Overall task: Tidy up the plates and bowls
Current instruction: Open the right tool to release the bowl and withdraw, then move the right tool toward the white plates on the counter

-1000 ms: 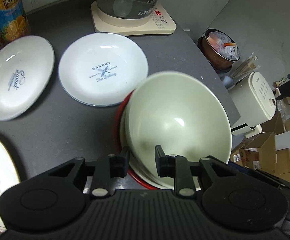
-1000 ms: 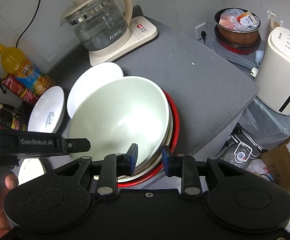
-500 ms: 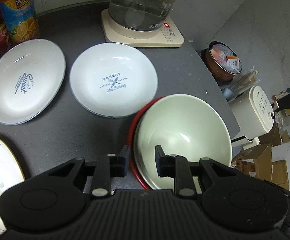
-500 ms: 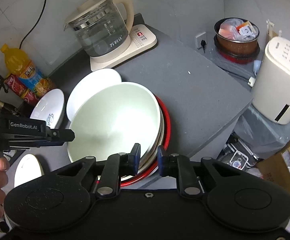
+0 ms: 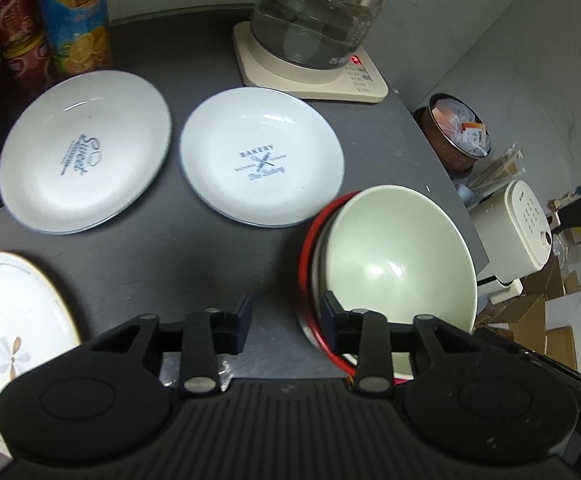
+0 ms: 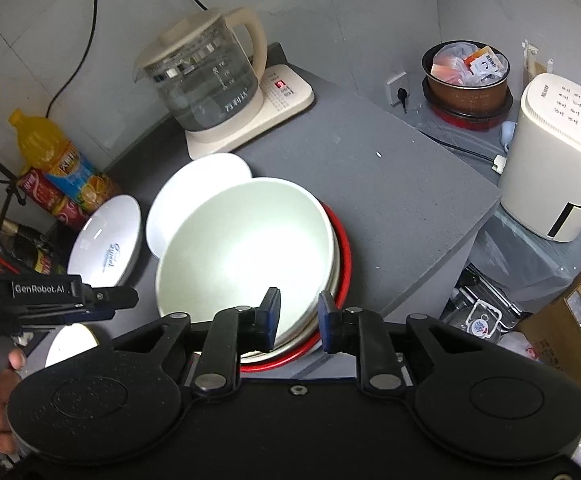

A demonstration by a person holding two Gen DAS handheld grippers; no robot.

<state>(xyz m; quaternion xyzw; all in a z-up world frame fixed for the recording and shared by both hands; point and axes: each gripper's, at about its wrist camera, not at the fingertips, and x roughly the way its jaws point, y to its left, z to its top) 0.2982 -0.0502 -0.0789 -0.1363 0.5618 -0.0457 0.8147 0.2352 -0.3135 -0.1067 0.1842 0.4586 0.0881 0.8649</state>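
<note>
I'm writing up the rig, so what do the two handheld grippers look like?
Both are matte black plastic. The right gripper has ribbed housing, round side discs, silver pivot screws and dark blue pads on its jaws. The left gripper, seen sideways, carries white "GenRobot.AI" lettering and a pistol handle.

A pale green bowl [image 5: 398, 256] is nested upright on a short stack of dishes, the lowest of which is a red-rimmed plate [image 5: 305, 256], near the counter's right edge. Just beside the stack, a white plate printed "BAKERY" [image 5: 261, 162] is laid flat, and a second white plate printed "Sweet" [image 5: 84, 152] is set to its left, close but apart. A cream plate with a flower motif and a gold rim [image 5: 8, 328] is seen at the near left, partly cut off. All 3 plates lie empty and face up.
</note>
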